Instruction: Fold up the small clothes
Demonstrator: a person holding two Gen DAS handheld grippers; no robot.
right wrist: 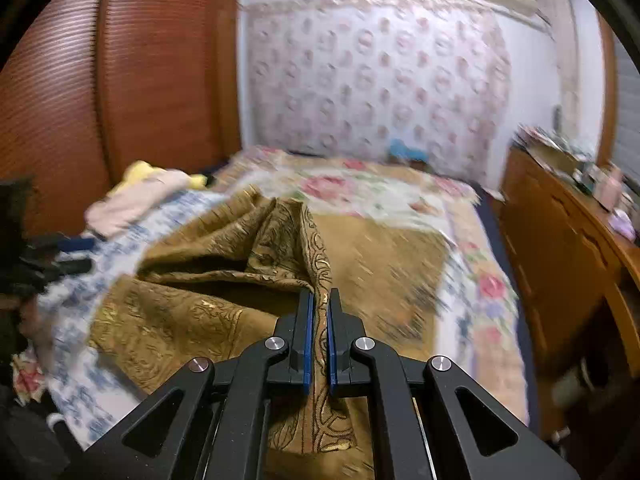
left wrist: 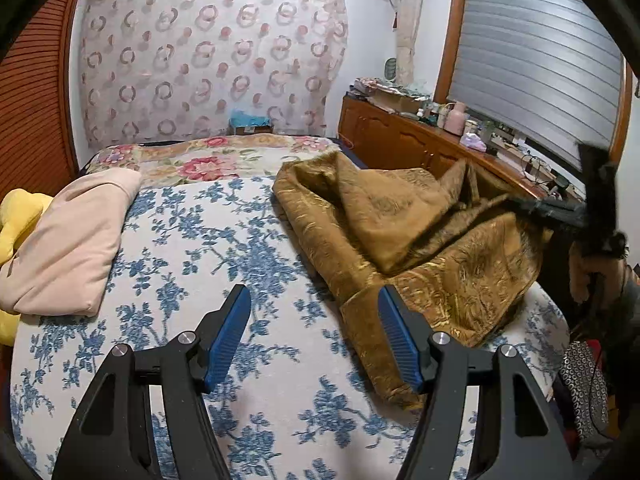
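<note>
One golden-brown brocade garment [left wrist: 404,232] lies rumpled on the bed's blue-flowered sheet [left wrist: 224,248], its patterned edge pinched between the narrow jaws of the right gripper [right wrist: 319,300]. The left gripper [left wrist: 314,300] hovers wide and empty beside it. One folded pink garment [left wrist: 68,240] rests on a yellow one [left wrist: 20,216] at the bed's left edge.
</note>
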